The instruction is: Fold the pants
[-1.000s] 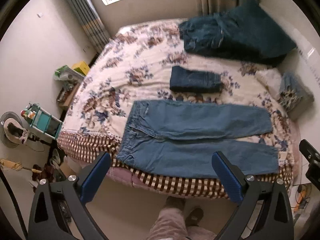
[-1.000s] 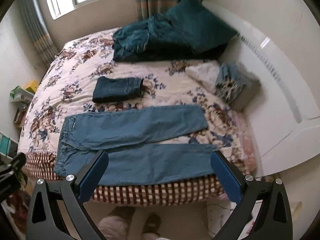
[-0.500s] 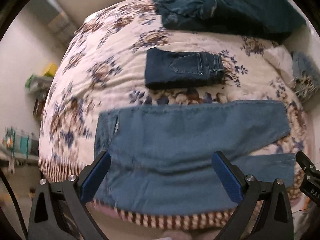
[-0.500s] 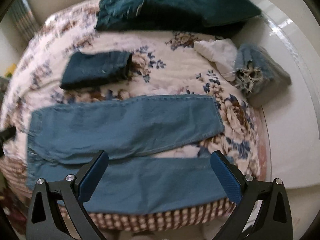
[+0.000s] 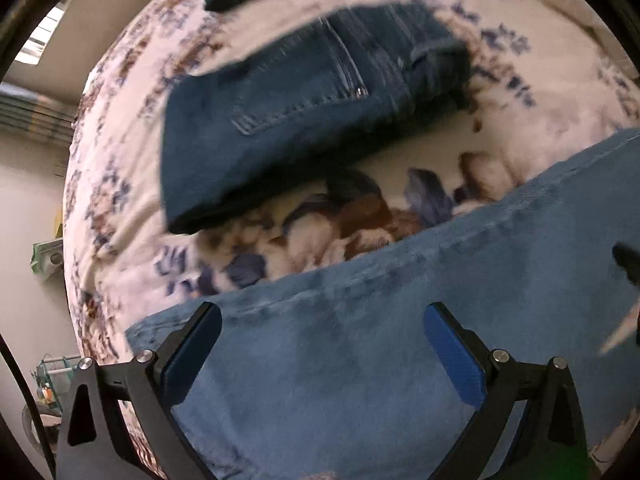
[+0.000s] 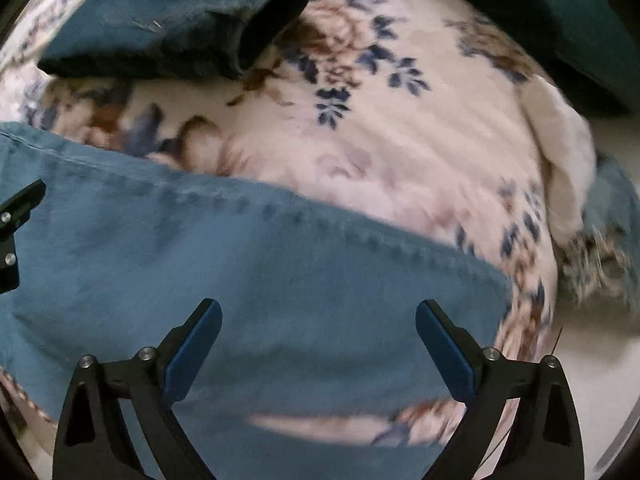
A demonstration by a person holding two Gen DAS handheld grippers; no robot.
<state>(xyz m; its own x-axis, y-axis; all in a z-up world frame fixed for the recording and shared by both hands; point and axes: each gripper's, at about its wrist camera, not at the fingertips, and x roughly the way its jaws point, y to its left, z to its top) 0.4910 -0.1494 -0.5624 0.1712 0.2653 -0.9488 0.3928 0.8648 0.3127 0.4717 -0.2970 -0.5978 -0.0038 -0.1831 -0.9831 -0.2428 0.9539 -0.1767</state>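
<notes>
Light blue pants lie flat on the floral bed cover. My left gripper is open and empty, close above the far leg near its waist end. In the right wrist view the same pants fill the lower half, and my right gripper is open and empty above the far leg near its hem end. The far seam of the leg runs just beyond both sets of fingers. The other gripper's black body shows at the left edge of the right wrist view.
A folded pair of dark blue jeans lies just beyond the pants, also in the right wrist view. A white cloth and a frayed blue item lie at the right. A dark teal blanket lies at the back.
Both grippers have moved down and forward, from well above the bed's near edge to close over the far leg of the light blue pants. Both stay open.
</notes>
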